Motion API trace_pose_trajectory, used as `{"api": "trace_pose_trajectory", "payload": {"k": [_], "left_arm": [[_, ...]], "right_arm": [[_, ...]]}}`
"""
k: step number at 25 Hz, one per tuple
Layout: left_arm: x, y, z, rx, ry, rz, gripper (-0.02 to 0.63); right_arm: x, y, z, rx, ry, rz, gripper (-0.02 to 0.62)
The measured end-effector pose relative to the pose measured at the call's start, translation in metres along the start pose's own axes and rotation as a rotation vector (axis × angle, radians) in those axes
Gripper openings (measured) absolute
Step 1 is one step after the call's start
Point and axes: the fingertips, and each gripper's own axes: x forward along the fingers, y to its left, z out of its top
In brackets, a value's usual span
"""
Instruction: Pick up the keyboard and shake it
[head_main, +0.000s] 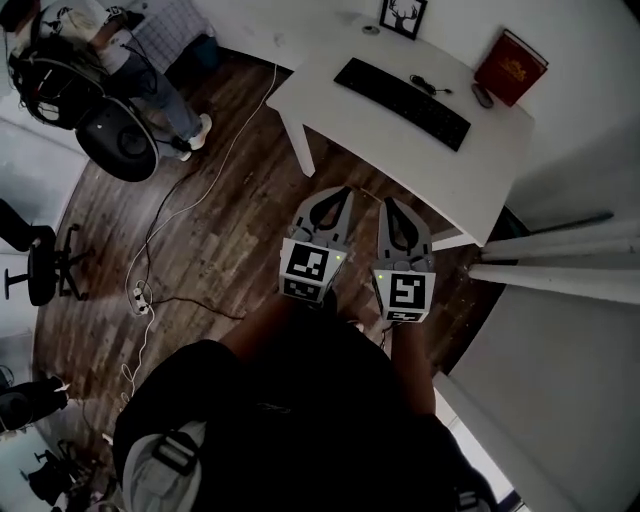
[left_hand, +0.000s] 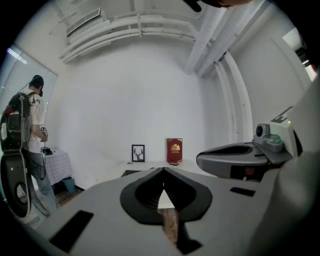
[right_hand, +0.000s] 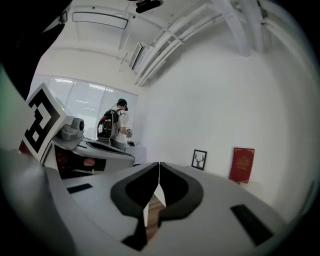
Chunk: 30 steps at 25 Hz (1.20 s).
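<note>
A black keyboard (head_main: 402, 101) lies flat on the white table (head_main: 500, 170), well ahead of both grippers. Its near end shows as a dark strip (left_hand: 131, 173) in the left gripper view. My left gripper (head_main: 343, 192) and right gripper (head_main: 387, 203) hang side by side over the wooden floor, short of the table's front edge. Both are shut, jaws tip to tip, with nothing between them. In the left gripper view the left gripper (left_hand: 163, 170) has its neighbour at the right; in the right gripper view the right gripper (right_hand: 159, 164) has its neighbour at the left.
On the table stand a red book (head_main: 510, 67), a small framed deer picture (head_main: 403, 17) and a dark mouse (head_main: 483, 96) with a cable. A person (head_main: 120, 60) with a backpack stands at the far left. Cables and a power strip (head_main: 141, 298) lie on the floor. White pipes (head_main: 560, 260) run at the right.
</note>
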Motion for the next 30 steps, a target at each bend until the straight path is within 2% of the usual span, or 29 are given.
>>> {"api": "trace_pose_trajectory", "payload": {"k": [4,9,14,16,21,30], "left_arm": [[0.005,0.031,-0.006,-0.032,0.022,0.047,0.003],[0.026,0.062,-0.012,-0.085,0.049,0.059,0.003],[0.054,0.108,-0.018,-0.122,0.058,0.101,0.003],[0.066,0.121,-0.028,-0.144,0.092,0.082,0.003],[0.102,0.147,-0.034,-0.173,0.156,-0.029,0.003],[0.155,0.206,-0.033,-0.155,0.217,-0.087,0.003]], "right_arm": [[0.031,0.019,0.003,-0.027,0.02,0.083,0.021],[0.068,0.036,0.005,-0.045,0.05,0.168,0.021],[0.113,0.04,-0.013,-0.071,0.12,0.237,0.021],[0.132,0.041,-0.02,-0.075,0.144,0.254,0.021],[0.186,0.039,-0.021,-0.075,0.187,0.264,0.021],[0.256,0.023,-0.024,-0.025,0.261,0.238,0.021]]}}
